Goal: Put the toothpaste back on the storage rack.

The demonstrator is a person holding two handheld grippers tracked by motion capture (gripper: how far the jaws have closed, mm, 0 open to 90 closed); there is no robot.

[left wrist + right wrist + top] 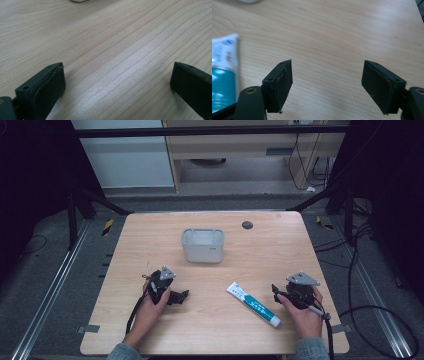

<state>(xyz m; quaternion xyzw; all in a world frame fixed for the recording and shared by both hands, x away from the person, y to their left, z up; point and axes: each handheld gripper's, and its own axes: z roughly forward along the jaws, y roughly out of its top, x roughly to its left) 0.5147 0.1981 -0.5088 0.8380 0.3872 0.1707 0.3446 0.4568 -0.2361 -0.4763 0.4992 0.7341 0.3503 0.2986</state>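
A white and teal toothpaste tube [252, 304] lies slantwise on the wooden table [280, 250], right of the middle, with its cap toward the front edge. A pale grey open-top box [202, 245] stands at the table's centre. My left gripper [179, 296] rests low at the front left, held in a hand; its jaws stand wide apart over bare wood [117, 77]. My right gripper [281, 293] sits just right of the tube, open, with nothing between its jaws [327, 75]. The tube's flat end [223, 75] lies left of the right gripper's left jaw.
A small black round disc [247, 225] sits near the table's far edge. Cables [370, 320] trail on the floor to the right. Metal rails [55, 285] run along both sides of the table. Bare wood spreads between the box and the front edge.
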